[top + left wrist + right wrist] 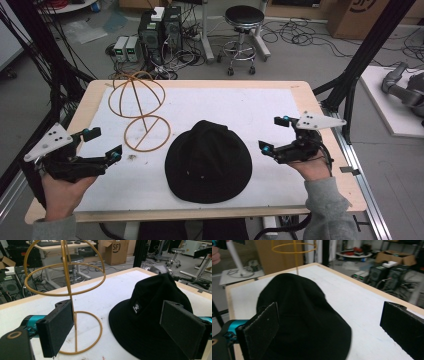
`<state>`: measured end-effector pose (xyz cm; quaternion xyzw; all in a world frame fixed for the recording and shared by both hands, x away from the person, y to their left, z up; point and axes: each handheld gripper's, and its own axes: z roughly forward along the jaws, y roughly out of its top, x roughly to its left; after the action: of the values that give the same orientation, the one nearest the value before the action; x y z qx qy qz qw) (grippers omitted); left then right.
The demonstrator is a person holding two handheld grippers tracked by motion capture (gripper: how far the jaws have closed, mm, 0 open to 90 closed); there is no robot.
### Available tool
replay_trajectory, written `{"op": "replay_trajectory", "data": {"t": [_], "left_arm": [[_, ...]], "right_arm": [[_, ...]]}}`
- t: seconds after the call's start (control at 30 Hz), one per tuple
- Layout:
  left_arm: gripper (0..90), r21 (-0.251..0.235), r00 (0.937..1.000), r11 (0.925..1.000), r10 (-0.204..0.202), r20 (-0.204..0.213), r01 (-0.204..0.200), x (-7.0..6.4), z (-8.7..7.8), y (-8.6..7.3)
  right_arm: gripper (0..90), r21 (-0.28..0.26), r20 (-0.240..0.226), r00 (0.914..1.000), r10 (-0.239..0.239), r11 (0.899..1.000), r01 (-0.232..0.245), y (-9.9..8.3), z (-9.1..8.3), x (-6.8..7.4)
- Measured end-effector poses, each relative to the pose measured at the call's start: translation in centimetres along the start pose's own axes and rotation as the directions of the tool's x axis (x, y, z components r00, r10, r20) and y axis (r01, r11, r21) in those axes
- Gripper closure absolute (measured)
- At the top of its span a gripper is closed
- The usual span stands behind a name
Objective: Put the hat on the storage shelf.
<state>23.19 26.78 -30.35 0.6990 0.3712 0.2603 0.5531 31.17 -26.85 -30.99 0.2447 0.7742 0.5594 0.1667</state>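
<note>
On my feed the gold wire hat stand (142,107), a ring base with an upright rod and hoops forming an open globe, carries nothing and stands at the back left of the white-topped wooden table (260,107). The black fabric bucket hat (208,162) lies brim-down at the table's front centre, just right of the stand's base ring, its soft crown humped and a small white logo patch on its side. My left tongs (102,144) and right tongs (274,134) both hang spread wide, flanking the hat and touching nothing.

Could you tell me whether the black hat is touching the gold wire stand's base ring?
Apart: the high view shows white table between the black hat and the base ring.
</note>
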Motion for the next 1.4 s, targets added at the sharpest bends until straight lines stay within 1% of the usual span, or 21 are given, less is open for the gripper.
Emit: {"op": "replay_trajectory", "data": {"t": [0.03, 0.1, 0.13, 0.17, 0.27, 0.3, 0.37, 0.43, 0.5, 0.53, 0.7, 0.77, 0.8, 0.83, 0.9, 1.03, 1.1, 1.17, 1.23, 1.37, 1.4], "left_arm": [[11.9, 0.003, 1.0, 1.0, 0.0, -0.004, 0.0, 0.0, -0.2, -0.1], [11.9, 0.005, 1.0, 1.0, -0.003, -0.007, 0.003, -0.1, -0.5, -0.2], [11.9, 0.006, 0.9999, 1.0, -0.001, -0.01, 0.001, -0.1, -0.7, -0.3], [11.9, 0.008, 0.9999, 1.0, 0.001, -0.013, -0.001, -0.2, -0.9, -0.3], [11.9, 0.006, 0.9999, 1.0, 0.002, -0.015, -0.002, -0.3, -1.3, -0.4], [11.9, 0.009, 0.9998, 1.0, 0.005, -0.017, -0.005, -0.3, -1.5, -0.4], [11.9, 0.009, 0.9998, 1.0, 0.0, -0.019, 0.0, -0.3, -1.6, -0.6], [11.9, 0.014, 0.9998, 0.9999, -0.008, -0.017, 0.008, -0.2, -1.7, -0.9], [11.9, 0.028, 0.9998, 0.9996, -0.01, -0.016, 0.01, -0.2, -1.7, -1.1], [11.9, 0.025, 0.9997, 0.9996, -0.014, -0.018, 0.014, -0.2, -1.8, -1.1], [11.9, 0.022, 0.9998, 0.9997, -0.01, -0.016, 0.011, -0.4, -2.2, -1.2], [11.9, 0.02, 0.9998, 0.9998, -0.007, -0.018, 0.008, -0.5, -2.4, -1.2], [11.9, 0.017, 0.9997, 0.9998, -0.009, -0.021, 0.01, -0.5, -2.5, -1.3], [11.9, 0.018, 0.9997, 0.9998, -0.009, -0.021, 0.009, -0.5, -2.7, -1.3], [11.9, 0.019, 0.9997, 0.9998, -0.009, -0.024, 0.01, -0.5, -2.9, -1.4], [11.9, 0.023, 0.9995, 0.9997, -0.01, -0.029, 0.01, -0.6, -3.2, -1.5], [11.9, 0.017, 0.9998, 0.9999, 0.002, -0.018, -0.001, -0.8, -3.4, -1.6], [11.9, 0.017, 0.9998, 0.9999, 0.004, -0.02, -0.003, -0.9, -3.5, -1.6], [11.9, 0.019, 0.9997, 0.9998, 0.004, -0.024, -0.003, -0.9, -3.6, -1.6], [11.9, 0.022, 0.9994, 0.9998, -0.003, -0.034, 0.004, -0.9, -3.8, -1.7], [11.9, 0.022, 0.9993, 0.9997, -0.004, -0.038, 0.005, -0.8, -3.8, -1.7]], "right_arm": [[2.1, 0.009, -0.034, 0.9994, -0.01, 1.0, 0.01, 0.5, 1.1, 0.3], [2.3, 0.009, -0.049, 0.9986, -0.02, 1.0, 0.02, 0.8, 1.6, 0.4], [4.4, 0.019, -0.087, 0.9956, -0.033, 0.999, 0.035, 1.3, 2.6, 0.7], [4.4, 0.019, -0.087, 0.9956, -0.033, 0.999, 0.035, 1.3, 2.6, 0.7], [4.6, 0.035, -0.139, 0.9886, -0.059, 0.997, 0.064, 2.3, 4.5, 1.2], [4.6, 0.035, -0.139, 0.9886, -0.059, 0.997, 0.064, 2.3, 4.5, 1.2], [4.7, 0.044, -0.171, 0.9832, -0.064, 0.996, 0.073, 2.8, 5.8, 1.4], [4.7, 0.046, -0.178, 0.9819, -0.065, 0.996, 0.074, 2.9, 6.3, 1.5], [4.9, 0.051, -0.208, 0.9757, -0.069, 0.995, 0.081, 3.3, 7.5, 1.7], [4.9, 0.051, -0.208, 0.9757, -0.069, 0.995, 0.081, 3.3, 7.5, 1.7], [6.5, 0.066, -0.245, 0.9664, -0.078, 0.993, 0.097, 3.7, 10.1, 2.0], [8.8, 0.067, -0.252, 0.9646, -0.078, 0.993, 0.098, 3.7, 10.4, 2.0], [14.9, 0.07, -0.259, 0.9623, -0.083, 0.992, 0.104, 3.7, 10.7, 2.0], [18.0, 0.064, -0.27, 0.9566, -0.11, 0.989, 0.132, 3.7, 10.9, 2.1], [22.3, 0.055, -0.274, 0.9518, -0.139, 0.986, 0.159, 3.6, 11.5, 2.1], [25.9, 0.056, -0.277, 0.9503, -0.142, 0.985, 0.163, 3.5, 11.9, 2.2], [31.2, 0.046, -0.277, 0.9472, -0.162, 0.982, 0.182, 3.4, 12.2, 2.1], [32.7, 0.036, -0.272, 0.9461, -0.176, 0.981, 0.193, 3.4, 12.3, 2.1], [38.1, 0.031, -0.289, 0.9401, -0.181, 0.98, 0.198, 3.3, 12.6, 2.1], [42.4, 0.051, -0.311, 0.9346, -0.172, 0.979, 0.197, 3.2, 13.1, 2.0], [47.9, 0.068, -0.319, 0.931, -0.178, 0.975, 0.21, 3.0, 13.4, 2.0]]}}
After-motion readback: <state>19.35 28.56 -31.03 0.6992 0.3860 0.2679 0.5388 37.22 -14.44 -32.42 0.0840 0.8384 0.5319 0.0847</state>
